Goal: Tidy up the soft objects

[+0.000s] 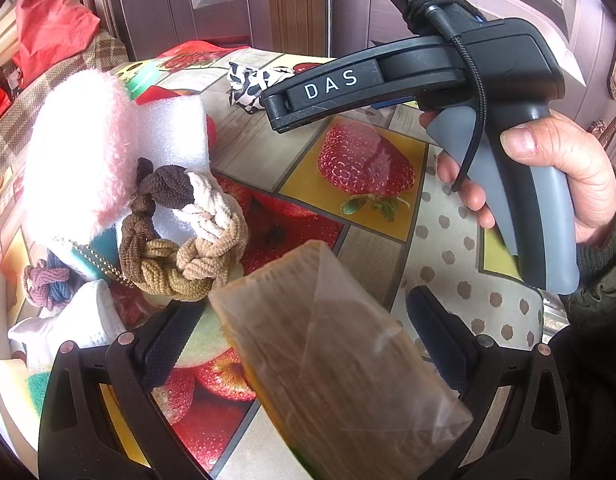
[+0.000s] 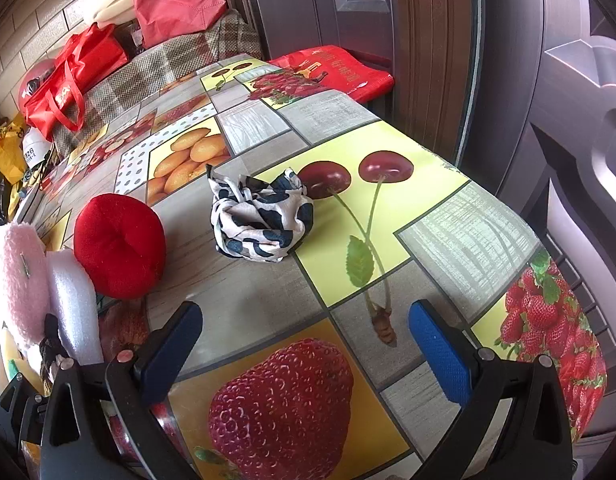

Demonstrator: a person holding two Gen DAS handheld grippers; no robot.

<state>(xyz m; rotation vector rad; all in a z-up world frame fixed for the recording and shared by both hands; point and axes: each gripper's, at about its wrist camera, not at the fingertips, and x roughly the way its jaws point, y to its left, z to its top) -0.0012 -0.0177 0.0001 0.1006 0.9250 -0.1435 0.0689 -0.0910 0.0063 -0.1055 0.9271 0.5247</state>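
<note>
In the left wrist view, a tan sponge in clear wrap (image 1: 340,360) lies between my left gripper's (image 1: 304,340) wide-open fingers, with no pinch visible. To its left is a pile of soft things: a pink fluffy piece (image 1: 76,152), white foam (image 1: 176,132), a braided brown-and-beige scrunchie (image 1: 184,240) and small hair ties (image 1: 48,284). A hand holds my right gripper (image 1: 274,108) above the table. In its own view the right gripper (image 2: 308,344) is open and empty, short of a black-and-white cloth (image 2: 264,216) and a red plush cushion (image 2: 120,240).
The fruit-print tablecloth (image 2: 388,152) covers the table, whose edge curves away at the right near dark wooden doors (image 2: 428,40). Red bags (image 2: 68,84) sit on a plaid-covered seat (image 2: 168,64) beyond the far left edge. A white knitted item (image 1: 88,320) lies near my left finger.
</note>
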